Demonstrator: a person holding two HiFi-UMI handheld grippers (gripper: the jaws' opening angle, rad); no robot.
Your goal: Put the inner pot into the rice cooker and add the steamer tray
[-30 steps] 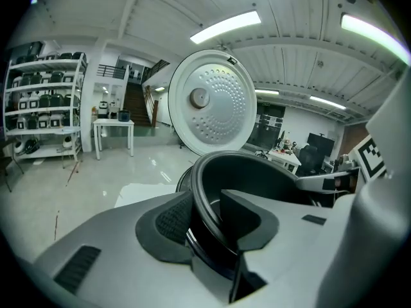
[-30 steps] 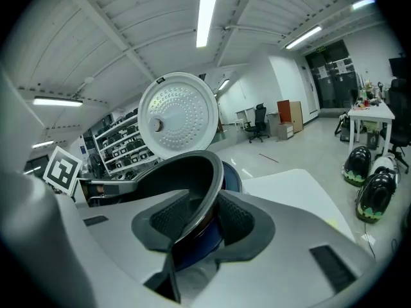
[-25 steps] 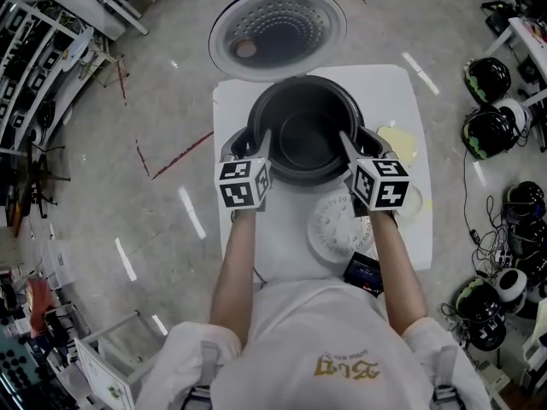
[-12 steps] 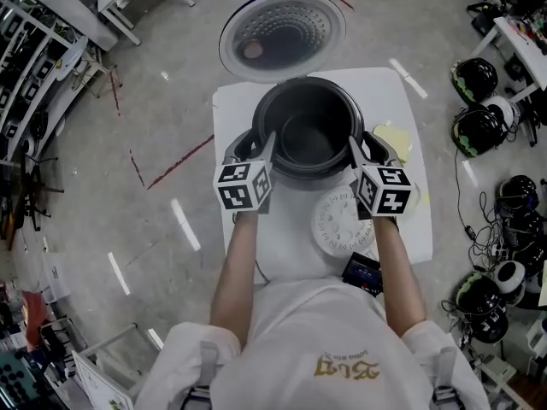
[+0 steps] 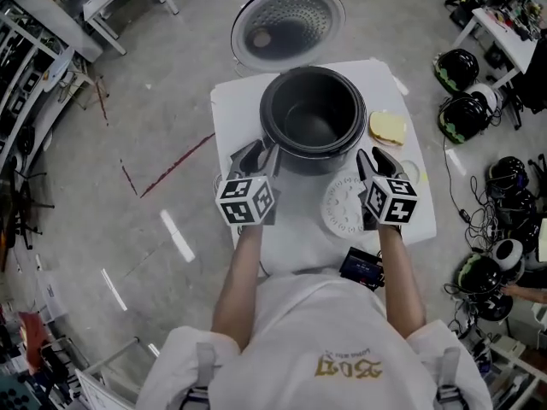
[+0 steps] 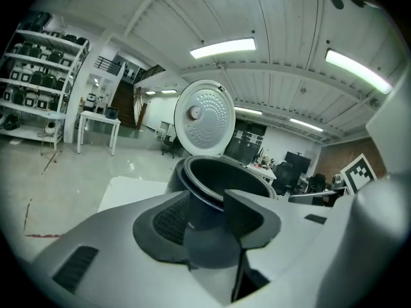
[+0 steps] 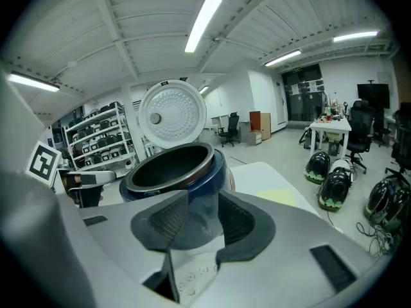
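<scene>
1. The pot (image 5: 314, 116) is seen seated inside the cooker (image 5: 299, 162). The lid (image 5: 288, 22) is stood open behind it, with its perforated face shown.
2. The cooker is placed on the far part of a white table (image 5: 238, 101). The tray (image 5: 344, 207) — a white perforated disc — is laid flat on the table just in front of it, toward the right.
3. The left gripper (image 6: 207, 226) is held near the cooker's front left, apart from it. Its jaws are spread and are being drawn closer together, and nothing is caught between them (only the cooker is seen beyond the gap).
4. The right gripper (image 7: 198, 228) is held at the cooker's front right, over the tray's right edge. Its jaws are spread and widening, with nothing pinched — the cooker and a strip of the tray are seen through the gap.
5. A yellow pad (image 5: 387, 128) is laid on the table just right of the cooker. A black device (image 5: 362, 268) is seen at the table's near edge.
6. Helmets (image 5: 461, 114) are seen on the floor to the right.
</scene>
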